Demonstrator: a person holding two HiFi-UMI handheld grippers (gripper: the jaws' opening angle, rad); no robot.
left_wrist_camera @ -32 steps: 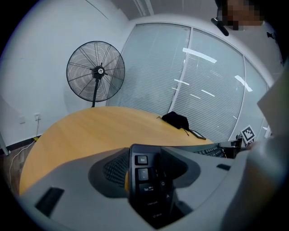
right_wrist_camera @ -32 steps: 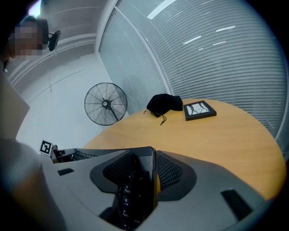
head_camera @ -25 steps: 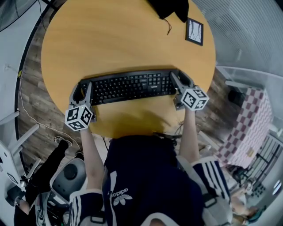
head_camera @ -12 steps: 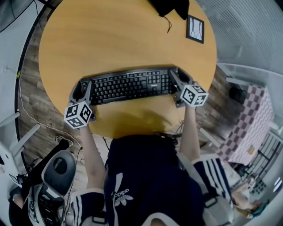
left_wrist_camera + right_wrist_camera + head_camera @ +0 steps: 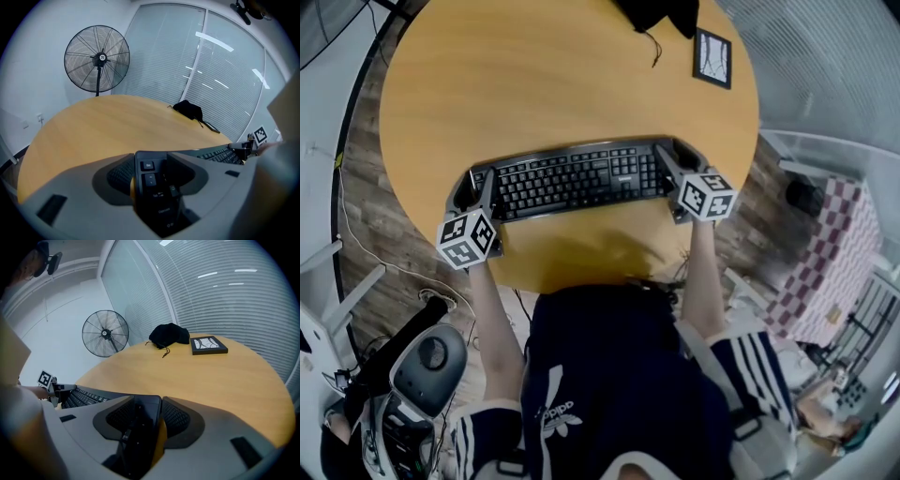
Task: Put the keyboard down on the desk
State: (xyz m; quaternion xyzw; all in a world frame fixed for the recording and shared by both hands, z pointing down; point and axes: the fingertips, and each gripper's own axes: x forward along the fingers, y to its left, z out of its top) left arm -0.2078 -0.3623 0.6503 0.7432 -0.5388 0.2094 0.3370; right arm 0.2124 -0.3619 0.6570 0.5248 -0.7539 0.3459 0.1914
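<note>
A black keyboard lies across the near part of the round wooden desk, an end in each gripper. My left gripper is shut on its left end, where the Esc key sits between the pads. My right gripper straddles the right end. Its jaws have just been opening, and a strip of desk shows between the keyboard and the right pad. Each gripper's marker cube hangs over the desk's near edge.
A black-framed picture and a black cloth with a cord lie at the desk's far edge. A standing fan is beyond the desk. An office chair stands on the floor at lower left. A person's legs fill the foreground.
The keyboard and both grippers stay almost where they were. The right gripper has sunk slightly toward the desk.
</note>
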